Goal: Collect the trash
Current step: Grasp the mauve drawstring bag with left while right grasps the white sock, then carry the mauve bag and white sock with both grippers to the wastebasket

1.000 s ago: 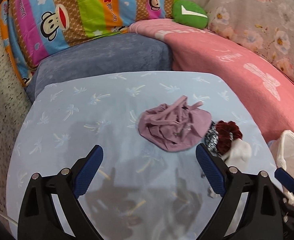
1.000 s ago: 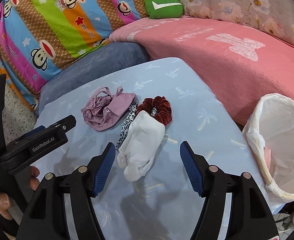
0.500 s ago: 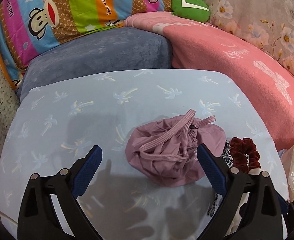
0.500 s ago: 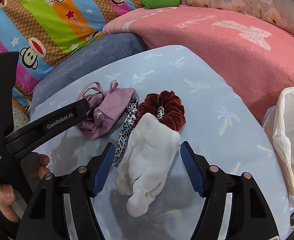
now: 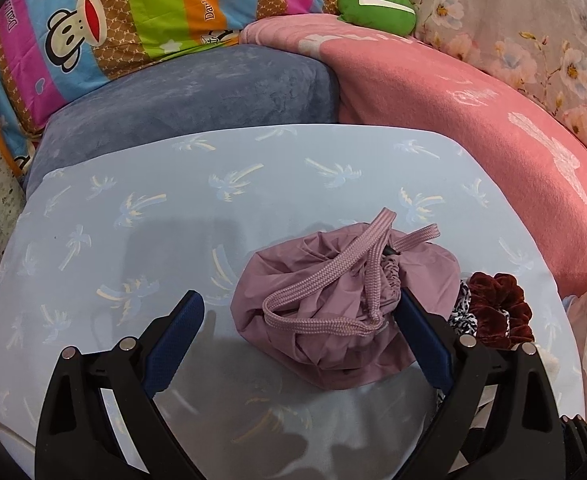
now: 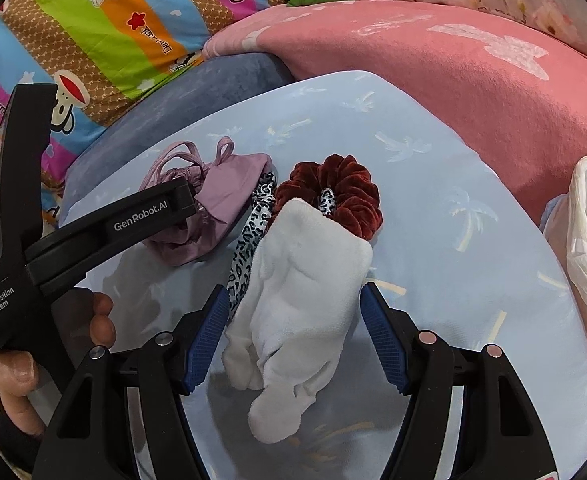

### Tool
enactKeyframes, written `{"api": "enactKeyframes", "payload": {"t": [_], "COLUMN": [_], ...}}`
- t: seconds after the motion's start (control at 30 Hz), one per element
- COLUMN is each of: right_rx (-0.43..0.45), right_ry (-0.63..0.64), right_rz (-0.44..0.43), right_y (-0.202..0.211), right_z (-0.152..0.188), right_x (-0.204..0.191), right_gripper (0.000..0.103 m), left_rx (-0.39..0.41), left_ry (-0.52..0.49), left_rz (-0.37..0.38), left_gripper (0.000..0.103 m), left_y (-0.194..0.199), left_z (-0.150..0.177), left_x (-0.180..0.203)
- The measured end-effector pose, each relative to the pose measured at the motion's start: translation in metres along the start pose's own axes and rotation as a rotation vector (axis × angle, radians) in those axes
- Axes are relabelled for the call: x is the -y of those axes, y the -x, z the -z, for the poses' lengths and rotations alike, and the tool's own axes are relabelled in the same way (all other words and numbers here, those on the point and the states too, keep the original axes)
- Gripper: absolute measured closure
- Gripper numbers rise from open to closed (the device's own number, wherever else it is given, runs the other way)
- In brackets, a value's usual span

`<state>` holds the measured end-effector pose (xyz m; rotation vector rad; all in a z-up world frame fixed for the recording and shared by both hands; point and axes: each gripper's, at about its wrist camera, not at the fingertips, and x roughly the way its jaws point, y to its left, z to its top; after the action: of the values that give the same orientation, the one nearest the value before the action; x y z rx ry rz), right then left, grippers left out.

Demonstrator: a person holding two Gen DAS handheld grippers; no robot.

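A mauve drawstring pouch lies on the light blue table. My left gripper is open, with the pouch between its fingers. A white sock lies beside a dark red scrunchie and a leopard-print band. My right gripper is open around the sock's middle. The pouch and the left gripper's body show in the right wrist view. The scrunchie also shows in the left wrist view.
A bin lined with a white plastic bag stands off the table's right edge. A pink blanket, a blue-grey cushion, a striped monkey-print quilt and a green pillow lie behind the table.
Both grippers have moved forward and down. The pouch now lies between the left fingers and the sock between the right fingers. Both stay open.
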<state>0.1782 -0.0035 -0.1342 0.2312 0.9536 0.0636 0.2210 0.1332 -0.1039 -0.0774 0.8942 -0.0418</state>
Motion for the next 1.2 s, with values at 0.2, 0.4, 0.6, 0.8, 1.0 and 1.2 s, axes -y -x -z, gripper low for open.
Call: {"api": "enactKeyframes", "payload": {"t": [0.2,0.4,0.6,0.8,1.0,1.2], "right_rx": [-0.011,-0.024,-0.026,0.013,0.06,0.11], "right_ry": [-0.013,-0.014,-0.016,-0.015,-0.019,-0.026], "right_rz": [-0.01,-0.029,-0.05,-0.066,-0.079,-0.085], "right_y": [-0.003,-0.004,0.005,0.029,0.056,0.086], "right_z": [0.004,0.008,0.015,0.016,0.014,0.014], "right_x": [0.003,0.004,0.004,0.003,0.005,0.012], "right_gripper": [0.041,0.065,0.082,0.083,0.083,0.083], "left_rx": [-0.02,-0.049,-0.037,-0.011,0.005,0.033], "left_ry": [-0.021,-0.023,-0.032,-0.035,-0.049,-0.063], "left_rz": [0.038,0.067,0.069,0.078,0.094,0.114], "left_gripper": [0.035,0.071,0.087,0.089,0.089,0.089], "left_y": [-0.003,-0.001,0.013,0.036,0.058,0.081], "left_z": [0.003,0.009,0.016,0.022,0.027,0.033], "left_x": [0.002,0.002,0.006,0.013,0.021,0.033]}}
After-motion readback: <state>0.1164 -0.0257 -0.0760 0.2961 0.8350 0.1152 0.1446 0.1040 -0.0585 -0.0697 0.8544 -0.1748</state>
